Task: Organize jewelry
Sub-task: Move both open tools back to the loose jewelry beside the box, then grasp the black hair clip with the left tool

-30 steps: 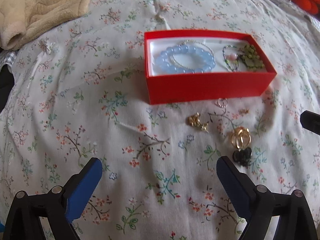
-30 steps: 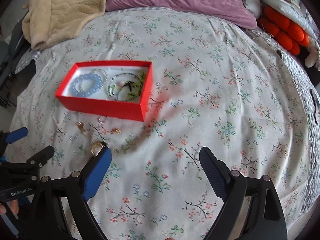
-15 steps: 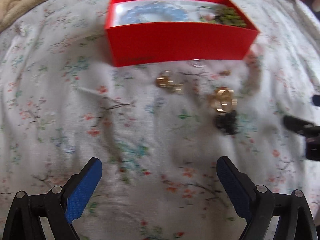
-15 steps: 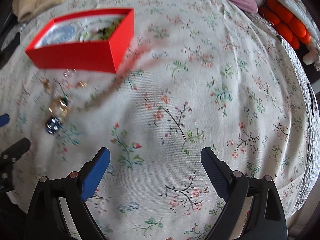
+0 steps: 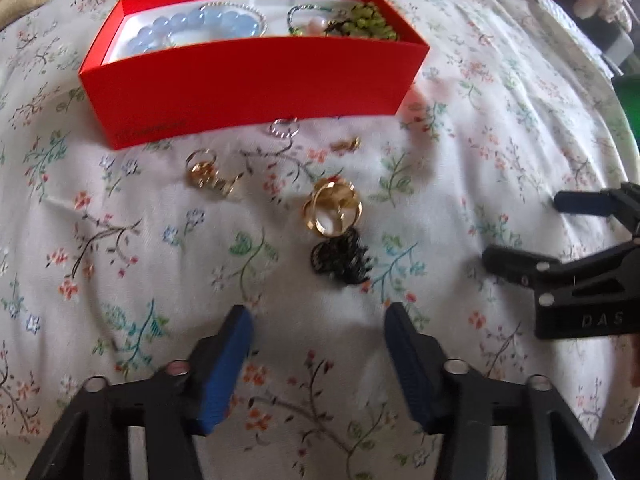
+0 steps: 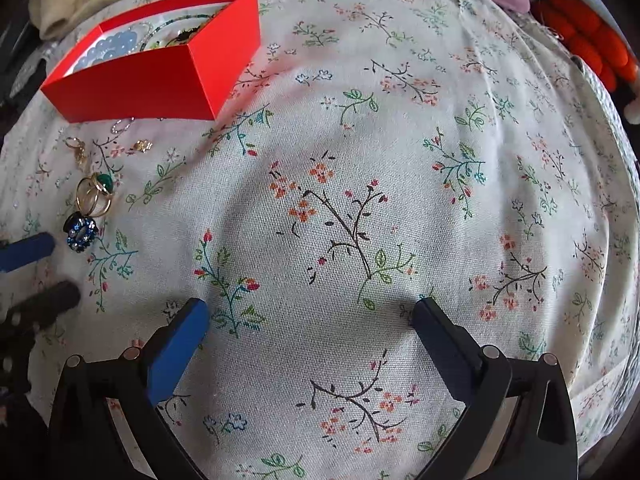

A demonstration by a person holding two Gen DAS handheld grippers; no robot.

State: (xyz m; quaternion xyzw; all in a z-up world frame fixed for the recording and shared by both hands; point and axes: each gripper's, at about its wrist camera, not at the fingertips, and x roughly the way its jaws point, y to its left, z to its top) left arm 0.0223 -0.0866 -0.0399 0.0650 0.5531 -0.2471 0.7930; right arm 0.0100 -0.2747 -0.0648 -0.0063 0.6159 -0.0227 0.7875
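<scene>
Jewelry lies loose on the bed [image 6: 400, 160]: we note a gold ring cluster [image 5: 332, 208], a dark beaded piece [image 5: 340, 260] just below it, and smaller gold bits nearer the red box [image 5: 248, 80], which holds a blue bead bracelet [image 5: 192, 28]. Left gripper [image 5: 318, 320] sits near the dark piece, jaws apart, empty. Right gripper [image 6: 310, 312] sits well apart from it, jaws apart.
</scene>
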